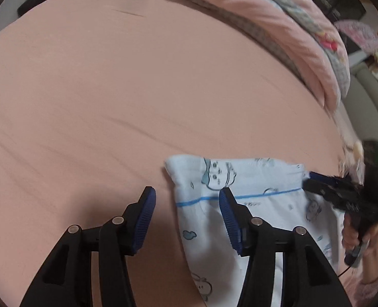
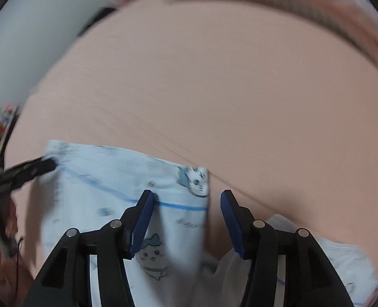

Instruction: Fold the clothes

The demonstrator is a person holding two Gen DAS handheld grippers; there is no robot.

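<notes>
Left wrist view shows a light blue garment (image 1: 252, 204) lying on a pink bed sheet (image 1: 112, 89), in the lower right of the frame. Its far folded edge runs across the picture from left to right, and the cloth stretches from that edge back toward the camera, passing under the right finger of the left gripper (image 1: 186, 217). It is pale blue with cartoon animal prints, small clouds and 1 thin blue stripe that runs parallel to the far edge. The left gripper's 2 blue-padded fingers stand wide apart with nothing between them; 1 finger is over the bare sheet, the other over the garment's left part. At the garment's far right corner the right gripper (image 1: 314, 179) appears from the side, its tips at the cloth's edge; from here I cannot tell whether they pinch it. A rolled pink quilt (image 1: 291, 30) lies along the far right of the bed.

Right wrist view is motion-blurred. The same garment (image 2: 112, 186) lies low and left, its stripe crossing the frame. The right gripper (image 2: 186, 220) has its fingers spread apart, straddling the garment's right edge without clamping it. The left gripper (image 2: 48, 165) reaches in from the left to the cloth's far left corner.
</notes>
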